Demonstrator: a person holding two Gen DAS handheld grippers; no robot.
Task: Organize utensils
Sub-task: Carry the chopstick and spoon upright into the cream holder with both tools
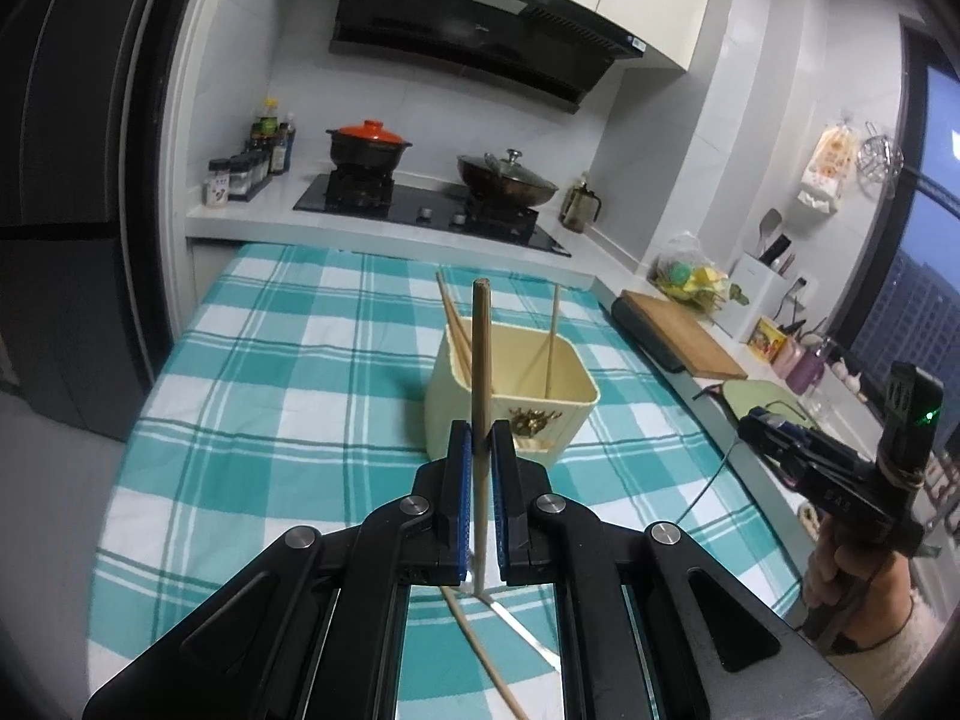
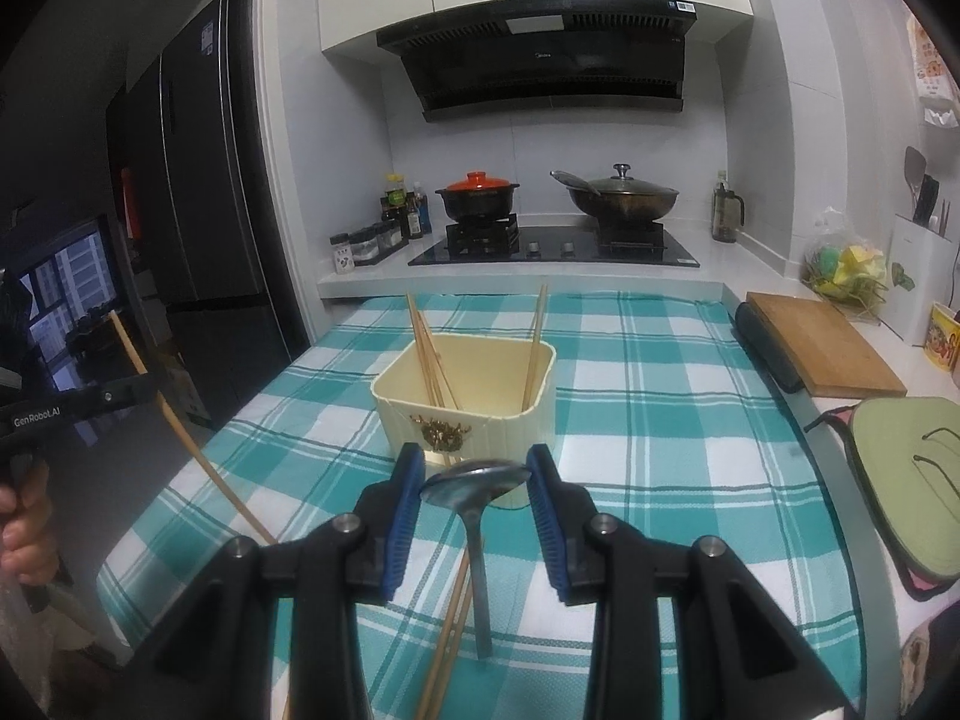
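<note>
The left gripper [image 1: 482, 441] is clamped on a single wooden chopstick [image 1: 480, 354], its ribbed blue pads pinching the round shaft low down so the stick stands nearly upright, the blunt end pointing to twelve o'clock in the left wrist view; held that way, it looks ready to be dropped end-first into the cream holder [image 1: 522, 414] just beyond the fingertips. The right gripper [image 2: 476, 471] has its jaws partway apart around the bowl of a metal spoon [image 2: 474, 483], the polished oval spanning the gap and the slim handle trailing toward six o'clock; the pads seem to touch the bowl's edges, so I read it as a grip across the widest part (a smooth, curved surface that could slip or pivot if squeezed unevenly). The holder is a squarish, thin-walled plastic tub with rounded corners and a gilt motif on its front face, standing near the middle of the teal-and-white checked cloth [image 2: 660, 420]. Several chopsticks [image 2: 429, 360] already lean inside it, a cluster against the wall at ten o'clock and one more at two o'clock, which suggests the sorting is well under way. Two more loose chopsticks [image 2: 447, 642] lie on the soft woven cloth below the right gripper, at about six o'clock, presumably still to be collected.
</note>
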